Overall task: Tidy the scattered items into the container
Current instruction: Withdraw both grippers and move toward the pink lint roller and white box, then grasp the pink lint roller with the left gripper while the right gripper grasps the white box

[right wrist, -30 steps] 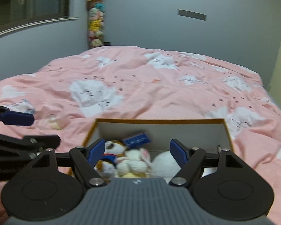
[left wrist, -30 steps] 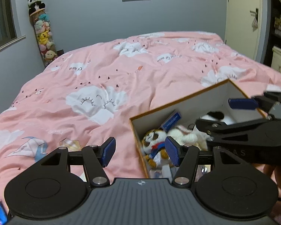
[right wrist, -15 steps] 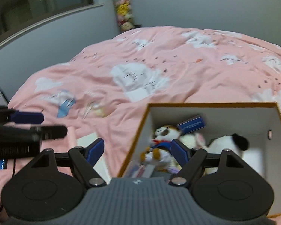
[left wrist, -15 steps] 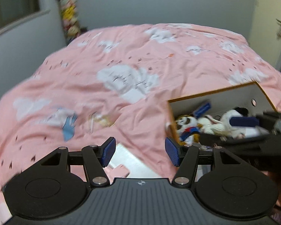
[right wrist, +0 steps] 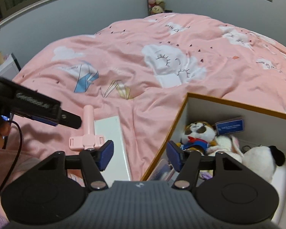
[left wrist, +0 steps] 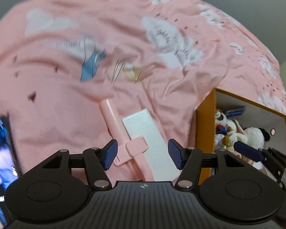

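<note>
the left tongs (left wrist: 141, 155) stand apart with nothing pinched. they hang over a pink holder (left wrist: 124, 139) and a white flat box (left wrist: 150, 143) that lie side by side on the pink blanket (left wrist: 66, 99). the holder has a long stick part and a clip part, and the clip sits between the two blue pads (left wrist: 110, 153), not yet touched.

the right tongs (right wrist: 139, 155) are closing a bit, and they hold nothing too. one pad hangs over the blanket side and the other over the inside of the box with the orange rim (right wrist: 238, 106). the box edge runs under the gap.

inside the box there is a dog toy (right wrist: 197, 133), a white fluffy toy (right wrist: 261, 158) and a blue tag (right wrist: 230, 126). so some toys are already in, and the holder and the white flat box are not.

what could go wrong? the holder is thin and lies flat on soft cloth. if the left tongs come down a bit off, they could grab a fold of blanket with it, or pinch only the clip so the stick swings and drops. the white flat box touches the holder, so it could get pushed or caught too. the two tongs are close together near the box, so they could bump. the right tongs could also knock the box wall and tip it on the soft bed.
</note>
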`<state>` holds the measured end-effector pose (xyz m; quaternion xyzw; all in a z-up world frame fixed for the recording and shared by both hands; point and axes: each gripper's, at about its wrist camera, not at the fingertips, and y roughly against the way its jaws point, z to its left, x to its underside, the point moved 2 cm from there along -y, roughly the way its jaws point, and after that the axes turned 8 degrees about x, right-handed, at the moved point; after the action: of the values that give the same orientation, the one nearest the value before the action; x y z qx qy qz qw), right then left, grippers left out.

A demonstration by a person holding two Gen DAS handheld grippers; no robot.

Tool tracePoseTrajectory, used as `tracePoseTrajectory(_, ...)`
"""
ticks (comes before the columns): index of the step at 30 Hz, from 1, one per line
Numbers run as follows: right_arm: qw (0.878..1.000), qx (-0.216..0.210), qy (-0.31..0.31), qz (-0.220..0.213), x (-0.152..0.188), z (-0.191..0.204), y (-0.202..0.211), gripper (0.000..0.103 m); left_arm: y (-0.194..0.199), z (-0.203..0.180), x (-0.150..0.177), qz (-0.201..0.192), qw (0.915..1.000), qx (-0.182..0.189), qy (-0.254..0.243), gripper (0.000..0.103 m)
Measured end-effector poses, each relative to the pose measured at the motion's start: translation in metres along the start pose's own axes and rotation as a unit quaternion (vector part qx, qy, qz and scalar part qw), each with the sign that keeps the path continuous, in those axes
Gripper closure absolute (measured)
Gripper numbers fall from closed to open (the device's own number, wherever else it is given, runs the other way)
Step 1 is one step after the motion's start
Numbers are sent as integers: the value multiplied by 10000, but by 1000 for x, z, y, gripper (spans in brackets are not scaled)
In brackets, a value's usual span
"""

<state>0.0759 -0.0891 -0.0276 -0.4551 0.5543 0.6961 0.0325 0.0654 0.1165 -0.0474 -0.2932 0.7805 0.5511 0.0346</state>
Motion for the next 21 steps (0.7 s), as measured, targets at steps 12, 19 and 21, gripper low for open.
tracePoseTrajectory(12,9952,-737,545,342,-10,18,-39,58,-53,22,-13,403,9966,-523,495,40)
tracePoseTrajectory(19,9912,-870,775,625,-14,31,-63,60,-71,29,-16,543,9952,-547,607,44)
tracePoseTrajectory(21,9904,-899,804,675,-14,32,-67,60,-76,31,-17,567,9947,-553,652,46)
